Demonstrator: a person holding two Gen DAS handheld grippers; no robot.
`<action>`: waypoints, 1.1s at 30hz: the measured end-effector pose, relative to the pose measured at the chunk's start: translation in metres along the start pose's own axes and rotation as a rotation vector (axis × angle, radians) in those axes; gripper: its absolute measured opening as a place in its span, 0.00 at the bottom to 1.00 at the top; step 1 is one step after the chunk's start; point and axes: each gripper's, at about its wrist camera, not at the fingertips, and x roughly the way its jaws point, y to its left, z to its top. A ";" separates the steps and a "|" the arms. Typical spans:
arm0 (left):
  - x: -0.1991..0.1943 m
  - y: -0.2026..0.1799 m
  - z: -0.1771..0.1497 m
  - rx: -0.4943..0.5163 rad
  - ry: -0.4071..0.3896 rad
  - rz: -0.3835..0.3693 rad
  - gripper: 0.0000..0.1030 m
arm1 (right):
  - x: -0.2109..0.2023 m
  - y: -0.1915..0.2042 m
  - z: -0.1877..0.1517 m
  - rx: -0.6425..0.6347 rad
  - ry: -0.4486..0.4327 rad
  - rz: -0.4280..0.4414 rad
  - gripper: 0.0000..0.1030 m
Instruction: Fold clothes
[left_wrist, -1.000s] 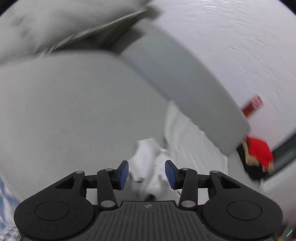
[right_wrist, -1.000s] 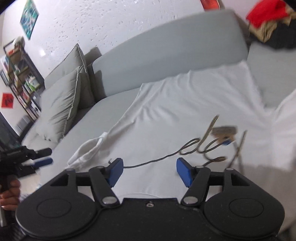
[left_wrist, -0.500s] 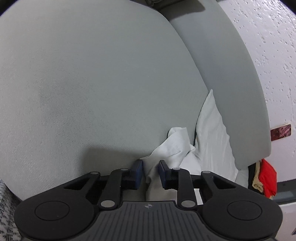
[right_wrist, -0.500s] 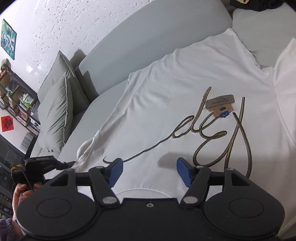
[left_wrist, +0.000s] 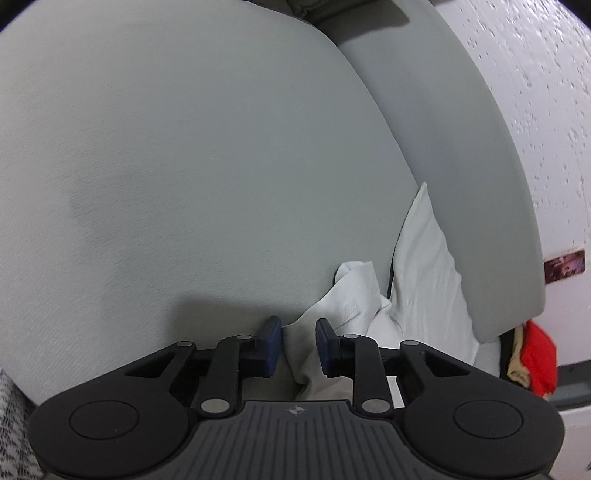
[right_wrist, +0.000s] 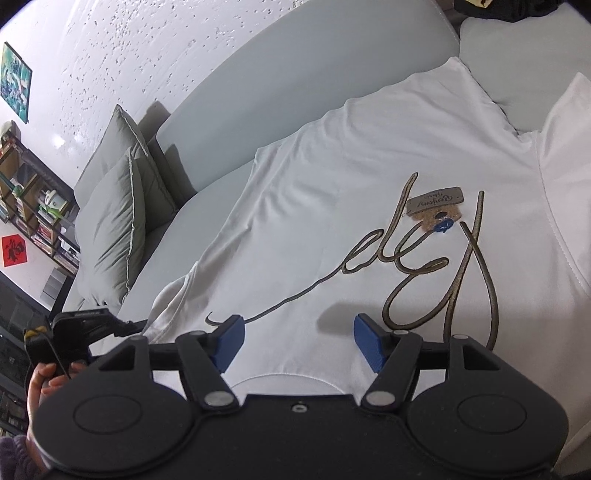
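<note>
Your white T-shirt (right_wrist: 369, 177) lies spread on the grey sofa (left_wrist: 184, 166), mid-frame. Left hand-held gripper (left_wrist: 298, 345) pinches its bunched sleeve (left_wrist: 351, 291), lower centre; right hand-held gripper (right_wrist: 298, 341) hovers apart above the collar. Soft, limp cotton: grip hems.

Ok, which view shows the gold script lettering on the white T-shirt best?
The right wrist view: the gold script lettering lies unobstructed across the white T-shirt, spread flat on the grey sofa. The left wrist view shows only a bunched sleeve of the shirt, none of the lettering.
</note>
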 end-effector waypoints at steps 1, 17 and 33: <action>0.001 -0.002 0.000 0.013 0.005 0.004 0.24 | 0.000 0.000 0.000 0.000 0.000 0.000 0.63; -0.013 -0.056 -0.011 0.435 -0.313 0.568 0.02 | -0.004 -0.003 0.000 -0.033 -0.016 -0.036 0.63; -0.013 -0.099 -0.077 0.734 -0.209 0.135 0.15 | -0.055 -0.032 0.018 0.080 -0.299 -0.246 0.18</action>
